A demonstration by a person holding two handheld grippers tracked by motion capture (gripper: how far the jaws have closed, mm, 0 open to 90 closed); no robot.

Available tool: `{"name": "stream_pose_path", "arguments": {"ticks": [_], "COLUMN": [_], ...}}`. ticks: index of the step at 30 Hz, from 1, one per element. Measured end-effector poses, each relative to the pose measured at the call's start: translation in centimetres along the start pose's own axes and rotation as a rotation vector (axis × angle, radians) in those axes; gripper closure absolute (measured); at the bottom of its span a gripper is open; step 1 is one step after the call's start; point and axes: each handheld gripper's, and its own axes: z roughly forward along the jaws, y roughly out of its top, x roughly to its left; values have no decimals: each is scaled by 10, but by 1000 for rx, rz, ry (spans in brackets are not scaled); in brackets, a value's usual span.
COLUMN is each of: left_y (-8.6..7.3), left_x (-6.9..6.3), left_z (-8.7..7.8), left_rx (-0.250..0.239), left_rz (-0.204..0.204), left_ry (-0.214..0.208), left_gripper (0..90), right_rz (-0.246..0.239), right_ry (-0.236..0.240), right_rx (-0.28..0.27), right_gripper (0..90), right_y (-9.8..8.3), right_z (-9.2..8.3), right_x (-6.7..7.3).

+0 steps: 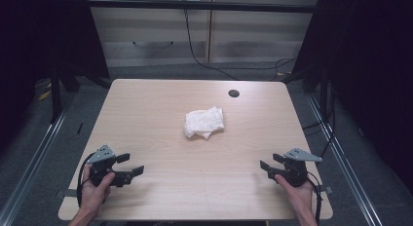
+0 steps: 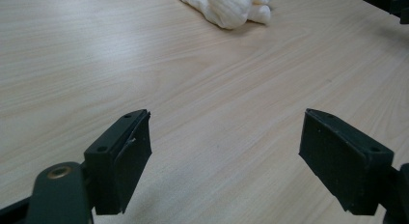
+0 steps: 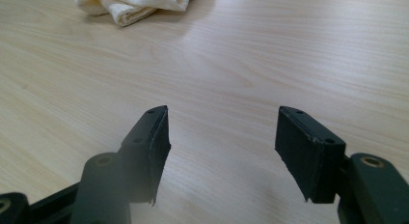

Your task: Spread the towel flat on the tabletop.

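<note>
1. Left gripper [image 1: 130, 166]: held at the near left corner of the table [image 1: 146, 99], low over the wood. Its jaws stand wide apart with nothing between them, as the left gripper view confirms [image 2: 224, 151].

2. Right gripper [image 1: 269, 162]: held at the near right corner, also low over the surface. Its jaws are spread wide and carry nothing; see the right gripper view [image 3: 222, 147].

3. Bare wood lies between both grippers and the work item. Each gripper is well apart from it.

4. White cloth [image 1: 204, 122]: lies crumpled in a loose heap near the middle of the table, slightly toward the far side. It rests flat on the wood and touches nothing else. In the left gripper view it sits ahead and to the right [image 2: 226, 7]; in the right gripper view, ahead and to the left [image 3: 137, 4].

5. Expected handling: light, soft and limp. It should deform under the jaws instead of resisting, and unsupported parts will probably hang and trail. It is unlikely to be fragile or slippery.

6. Recommended hold: pinch a raised fold or a protruding corner at the heap's near edge, where the material stands off the wood. Take one edge per gripper if spreading is intended.

7. Cable hole [image 1: 234, 93]: beyond the cloth, toward the far right; clear of the work.
</note>
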Motion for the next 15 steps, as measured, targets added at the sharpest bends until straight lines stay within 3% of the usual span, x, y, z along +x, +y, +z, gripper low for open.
{"name": "stream_pose_path", "arguments": {"ticks": [2, 6, 8, 15], "left_y": [0, 0, 0, 1], "left_x": [1, 1, 2, 2], "left_z": [1, 2, 3, 5], "left_rx": [-3, 0, -1, 12], "left_rz": [-5, -9, -15, -13], "left_ry": [-4, -3, -8, -5], "left_gripper": [183, 183, 176, 175], "right_rz": [25, 7, 23, 13], "right_ry": [23, 46, 80, 94], "right_rx": [10, 14, 19, 44], "right_gripper": [362, 355, 346, 319], "right_y": [0, 0, 2, 3], "right_z": [0, 2, 1, 5], "right_x": [1, 4, 5, 7]}}
